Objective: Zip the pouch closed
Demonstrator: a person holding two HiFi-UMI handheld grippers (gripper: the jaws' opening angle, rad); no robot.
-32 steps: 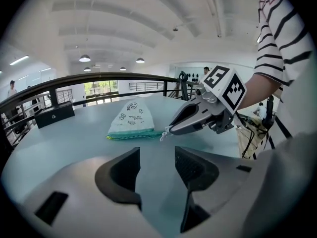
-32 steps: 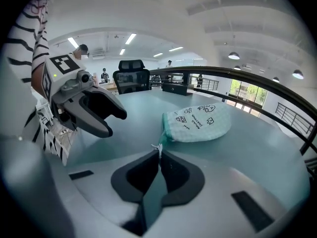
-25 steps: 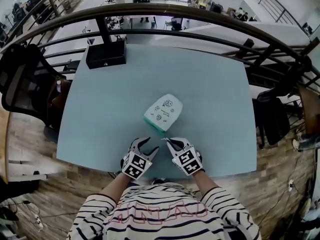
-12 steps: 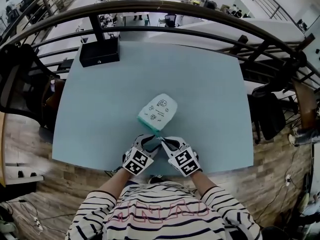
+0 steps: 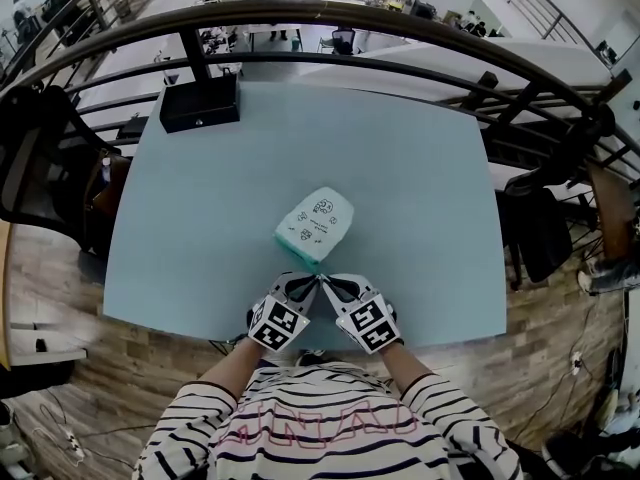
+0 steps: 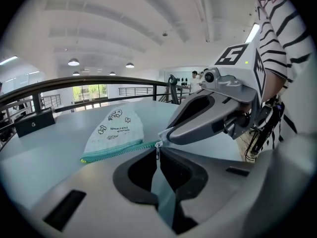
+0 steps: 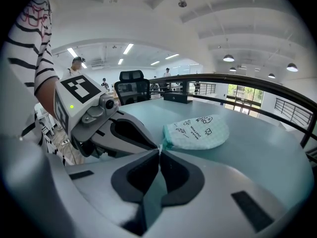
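A white pouch (image 5: 318,223) with small prints and a teal zipper edge lies on the pale blue table (image 5: 420,168). Both grippers meet at its near corner. My right gripper (image 5: 326,282) is shut on the pouch's corner tab (image 7: 161,144). My left gripper (image 5: 311,282) comes in from the left, its jaws closing, and the small zipper pull (image 6: 157,151) sits pinched between its tips. In the left gripper view the teal zipper (image 6: 116,149) runs left from the pull, and the right gripper (image 6: 163,134) crosses just above my left gripper (image 6: 157,155).
A black box (image 5: 200,103) stands at the table's far left corner. A dark railing (image 5: 400,28) curves behind the table. A black chair (image 5: 40,168) is off the left side. The person's striped sleeves (image 5: 330,428) are at the near edge.
My left gripper has moved right to the pouch's near corner, and its jaws have gone from wide open to closed on the zipper pull. The right gripper has stayed put.
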